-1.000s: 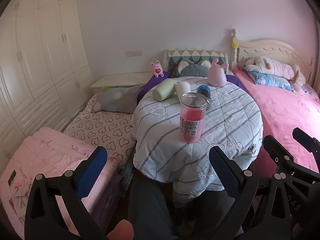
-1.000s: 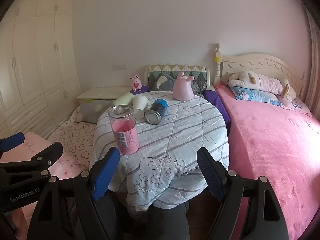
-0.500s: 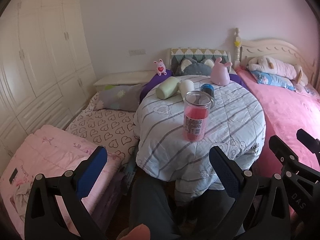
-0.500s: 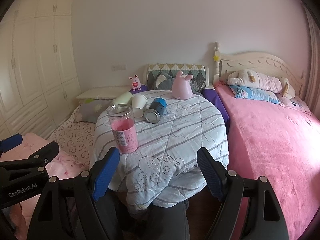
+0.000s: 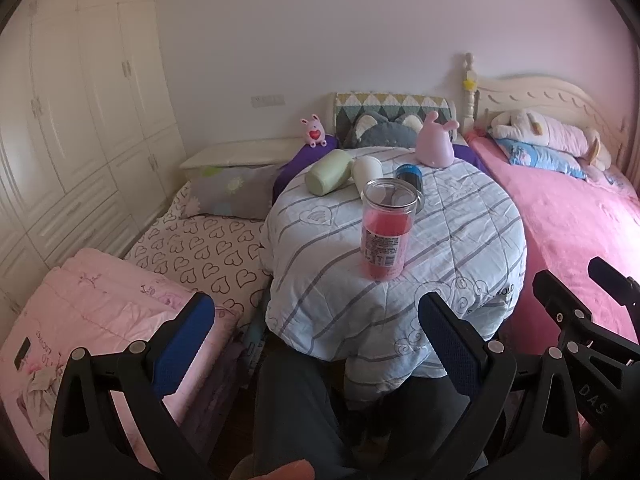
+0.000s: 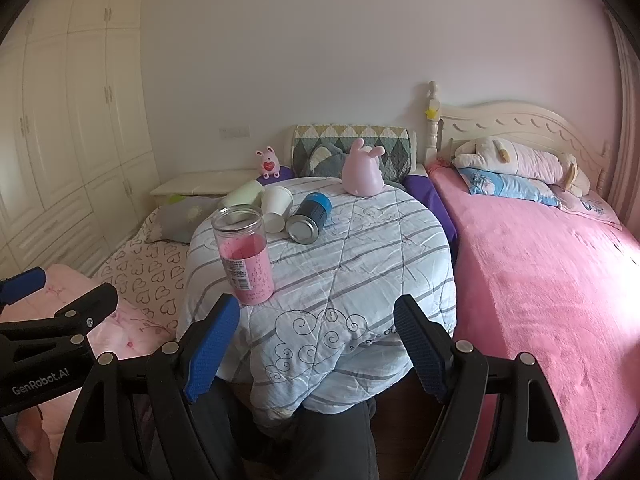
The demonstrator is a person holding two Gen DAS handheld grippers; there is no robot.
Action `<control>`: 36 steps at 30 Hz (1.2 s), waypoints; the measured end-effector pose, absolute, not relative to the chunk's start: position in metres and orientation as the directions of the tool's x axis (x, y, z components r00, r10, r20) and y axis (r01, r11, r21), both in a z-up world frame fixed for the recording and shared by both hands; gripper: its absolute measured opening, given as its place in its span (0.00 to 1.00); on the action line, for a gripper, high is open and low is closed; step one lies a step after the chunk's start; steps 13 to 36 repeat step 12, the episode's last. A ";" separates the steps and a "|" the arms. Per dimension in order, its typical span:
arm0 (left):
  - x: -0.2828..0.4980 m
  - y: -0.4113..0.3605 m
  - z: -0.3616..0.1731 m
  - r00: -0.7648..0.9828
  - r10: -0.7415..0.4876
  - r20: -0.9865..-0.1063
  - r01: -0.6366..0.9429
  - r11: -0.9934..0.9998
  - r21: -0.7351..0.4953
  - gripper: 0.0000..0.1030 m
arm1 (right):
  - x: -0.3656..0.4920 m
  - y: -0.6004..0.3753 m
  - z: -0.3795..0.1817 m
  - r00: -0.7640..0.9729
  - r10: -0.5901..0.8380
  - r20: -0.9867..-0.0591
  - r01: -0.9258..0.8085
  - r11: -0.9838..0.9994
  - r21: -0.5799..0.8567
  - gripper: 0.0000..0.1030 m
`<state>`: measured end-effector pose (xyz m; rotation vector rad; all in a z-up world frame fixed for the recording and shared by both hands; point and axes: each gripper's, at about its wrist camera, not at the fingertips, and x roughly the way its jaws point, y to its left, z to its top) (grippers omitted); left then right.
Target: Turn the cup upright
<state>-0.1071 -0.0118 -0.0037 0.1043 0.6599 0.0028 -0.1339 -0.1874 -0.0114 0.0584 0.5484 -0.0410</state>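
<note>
Cups (image 6: 276, 208) lying mid-frame behind the jar (image 6: 244, 254) look light and crushable, so I'd pinch the wall gently; both grippers (image 5: 316, 330) (image 6: 320, 340) gape wide, empty.

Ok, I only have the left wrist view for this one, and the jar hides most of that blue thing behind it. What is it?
Observer: A blue can lying on its side beyond the jar, with its metal end toward the camera.
Operator: Is the white cup upright?
Observer: No. The white cup lies on its side between the green cup and the blue can.
Operator: Is the right claw holding anything?
Observer: No. The right claw is open and empty, short of the table.
</note>
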 end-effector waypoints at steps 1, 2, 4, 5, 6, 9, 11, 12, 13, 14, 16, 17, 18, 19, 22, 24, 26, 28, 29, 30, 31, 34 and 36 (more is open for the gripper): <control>-0.106 -0.012 -0.004 0.789 0.036 -0.613 0.031 0.995 0.098 1.00 | -0.134 -0.187 -0.011 0.852 -0.023 -0.523 0.054 0.997 0.046 0.78; -0.105 -0.013 -0.005 0.788 0.033 -0.615 0.034 0.995 0.097 1.00 | -0.133 -0.188 -0.012 0.851 -0.022 -0.524 0.055 0.997 0.047 0.78; -0.103 -0.013 -0.005 0.785 0.026 -0.619 0.041 0.995 0.093 1.00 | -0.133 -0.188 -0.012 0.851 -0.023 -0.525 0.055 0.997 0.046 0.78; -0.102 -0.014 -0.005 0.786 0.025 -0.618 0.042 0.995 0.093 1.00 | -0.133 -0.188 -0.012 0.851 -0.023 -0.525 0.055 0.997 0.047 0.78; -0.102 -0.014 -0.005 0.787 0.022 -0.617 0.045 0.995 0.092 1.00 | -0.133 -0.188 -0.012 0.850 -0.023 -0.526 0.056 0.997 0.047 0.78; -0.102 -0.015 -0.005 0.794 -0.003 -0.608 0.063 0.995 0.078 1.00 | -0.132 -0.188 -0.014 0.848 -0.024 -0.529 0.058 0.997 0.047 0.78; -0.100 -0.016 -0.006 0.794 0.000 -0.608 0.064 0.995 0.083 1.00 | -0.130 -0.190 -0.016 0.847 -0.024 -0.532 0.059 0.997 0.047 0.78; -0.098 -0.016 -0.006 0.792 0.001 -0.610 0.064 0.994 0.084 1.00 | -0.129 -0.190 -0.017 0.845 -0.026 -0.534 0.060 0.997 0.047 0.78; -0.098 -0.016 -0.006 0.792 0.001 -0.610 0.064 0.994 0.084 1.00 | -0.129 -0.190 -0.017 0.845 -0.026 -0.534 0.060 0.997 0.047 0.78; -0.098 -0.016 -0.006 0.792 0.001 -0.610 0.064 0.994 0.084 1.00 | -0.129 -0.190 -0.017 0.845 -0.026 -0.534 0.060 0.997 0.047 0.78; -0.098 -0.016 -0.006 0.792 0.001 -0.610 0.064 0.994 0.084 1.00 | -0.129 -0.190 -0.017 0.845 -0.026 -0.534 0.060 0.997 0.047 0.78; -0.098 -0.016 -0.006 0.792 0.001 -0.610 0.064 0.994 0.084 1.00 | -0.129 -0.190 -0.017 0.845 -0.026 -0.534 0.060 0.997 0.047 0.78; -0.098 -0.016 -0.006 0.792 0.001 -0.610 0.064 0.994 0.084 1.00 | -0.129 -0.190 -0.017 0.845 -0.026 -0.534 0.060 0.997 0.047 0.78; -0.098 -0.016 -0.006 0.792 0.001 -0.610 0.064 0.994 0.084 1.00 | -0.129 -0.190 -0.017 0.845 -0.026 -0.534 0.060 0.997 0.047 0.78; -0.098 -0.016 -0.006 0.792 0.001 -0.610 0.064 0.994 0.084 1.00 | -0.129 -0.190 -0.017 0.845 -0.026 -0.534 0.060 0.997 0.047 0.78; -0.098 -0.016 -0.006 0.792 0.001 -0.610 0.064 0.994 0.084 1.00 | -0.129 -0.190 -0.017 0.845 -0.026 -0.534 0.060 0.997 0.047 0.78; -0.098 -0.016 -0.006 0.792 0.001 -0.610 0.064 0.994 0.084 1.00 | -0.129 -0.190 -0.017 0.845 -0.026 -0.534 0.060 0.997 0.047 0.78; -0.098 -0.016 -0.006 0.792 0.001 -0.610 0.064 0.994 0.084 1.00 | -0.129 -0.190 -0.017 0.845 -0.026 -0.534 0.060 0.997 0.047 0.78; -0.098 -0.016 -0.006 0.792 0.001 -0.610 0.064 0.994 0.084 1.00 | -0.129 -0.190 -0.017 0.845 -0.026 -0.534 0.060 0.997 0.047 0.78; -0.098 -0.016 -0.006 0.792 0.001 -0.610 0.064 0.994 0.084 1.00 | -0.129 -0.190 -0.017 0.845 -0.026 -0.534 0.060 0.997 0.047 0.78; -0.098 -0.016 -0.006 0.792 0.001 -0.610 0.064 0.994 0.084 1.00 | -0.129 -0.190 -0.017 0.845 -0.026 -0.534 0.060 0.997 0.047 0.78; -0.098 -0.016 -0.006 0.792 0.001 -0.610 0.064 0.994 0.084 1.00 | -0.129 -0.190 -0.017 0.845 -0.026 -0.534 0.060 0.997 0.047 0.78; -0.098 -0.016 -0.006 0.792 0.001 -0.610 0.064 0.994 0.084 1.00 | -0.129 -0.190 -0.017 0.845 -0.026 -0.534 0.060 0.997 0.047 0.78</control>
